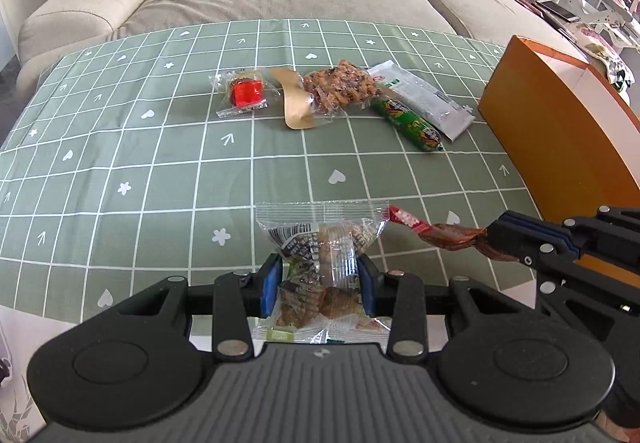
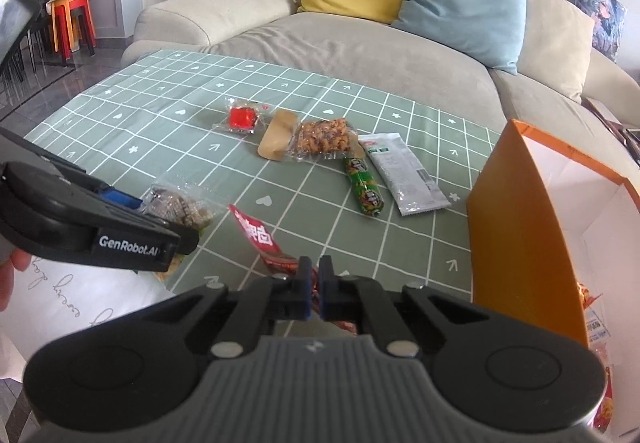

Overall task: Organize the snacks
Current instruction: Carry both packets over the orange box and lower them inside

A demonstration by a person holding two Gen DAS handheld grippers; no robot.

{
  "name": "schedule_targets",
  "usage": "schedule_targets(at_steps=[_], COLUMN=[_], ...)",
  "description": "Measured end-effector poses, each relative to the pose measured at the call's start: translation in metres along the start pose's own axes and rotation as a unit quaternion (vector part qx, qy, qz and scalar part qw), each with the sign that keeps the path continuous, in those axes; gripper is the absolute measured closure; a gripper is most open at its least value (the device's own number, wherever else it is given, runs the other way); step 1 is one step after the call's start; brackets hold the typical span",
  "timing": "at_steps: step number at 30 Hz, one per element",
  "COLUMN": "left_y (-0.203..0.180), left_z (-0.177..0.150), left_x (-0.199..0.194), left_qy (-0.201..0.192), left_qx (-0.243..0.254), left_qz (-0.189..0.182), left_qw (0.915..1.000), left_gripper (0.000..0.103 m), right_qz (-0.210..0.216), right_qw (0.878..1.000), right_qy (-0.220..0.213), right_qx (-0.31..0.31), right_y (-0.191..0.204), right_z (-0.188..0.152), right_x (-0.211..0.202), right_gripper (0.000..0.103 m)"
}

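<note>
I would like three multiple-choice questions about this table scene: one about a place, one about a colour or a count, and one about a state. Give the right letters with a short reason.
1. Where does the orange box stand?
A. at the right edge of the table
B. on the sofa
C. in the table's middle

2. Which colour has the small square snack in clear wrap?
A. blue
B. red
C. white

3. What does the left gripper do?
A. stands empty
B. presses on the box
C. clamps a clear snack packet

Answers: 1 A, the box is beside the white packet at the right; 2 B, its content is bright red; 3 C, both pads squeeze the wrapper.
</note>
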State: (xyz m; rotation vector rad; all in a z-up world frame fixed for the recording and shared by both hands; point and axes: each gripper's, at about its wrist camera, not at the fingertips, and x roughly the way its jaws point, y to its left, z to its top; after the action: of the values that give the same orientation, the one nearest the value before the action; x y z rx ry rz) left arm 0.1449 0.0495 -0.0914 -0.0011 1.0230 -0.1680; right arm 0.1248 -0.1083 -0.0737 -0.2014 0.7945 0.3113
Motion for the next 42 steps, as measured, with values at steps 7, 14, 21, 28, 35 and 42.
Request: schedule_targets(at_steps=[7,14,21,28,35,42], left_y=[0.001,-0.008,-0.036,-0.074,-0.125,-0.179], left_z=[-0.003,0.015,0.044,0.079,0.110,0.134], left_x=[-0.005,-0.027,-0.058,-0.083,-0.092,-0.067], left_qy=[0.008,-0.007,-0.044,-0.076,-0.086,-0.054], left_qx=[-0.014,-0.020,-0.019,-0.021,-0.020,-0.017], left_qz=[0.006,0.016,0.002,-0.034,-0.080,-0.125], left_qw=[0.9999,0.9997,0.9988,0.9963,0.9928,0.9905], left_gripper=[0.059,0.059,0.059,0.059,0.059,0.059], right_qz=[0.030,0.038,0.019,-0.006,-0.049,-0.088], right_qw=[0.998,0.998,0.998,0.996,0.995,0.995], right_qy=[0.000,-0.017,-0.055,-0.084,-0.083,-0.052], right_qx=[0.055,0.050,0.023,-0.002,-0.030,-0.015], right_y=[-0.017,-0.026,-0.051,-0.092,-0.140,-0.197], right_z=[-0.001,0.012,0.038,0.061,0.071,0.060], right_x=[-0.011,-0.028,-0.058,-0.095,-0.116,-0.115], right_gripper=[0.103,0.103,0.103,0.103,0.103,0.103])
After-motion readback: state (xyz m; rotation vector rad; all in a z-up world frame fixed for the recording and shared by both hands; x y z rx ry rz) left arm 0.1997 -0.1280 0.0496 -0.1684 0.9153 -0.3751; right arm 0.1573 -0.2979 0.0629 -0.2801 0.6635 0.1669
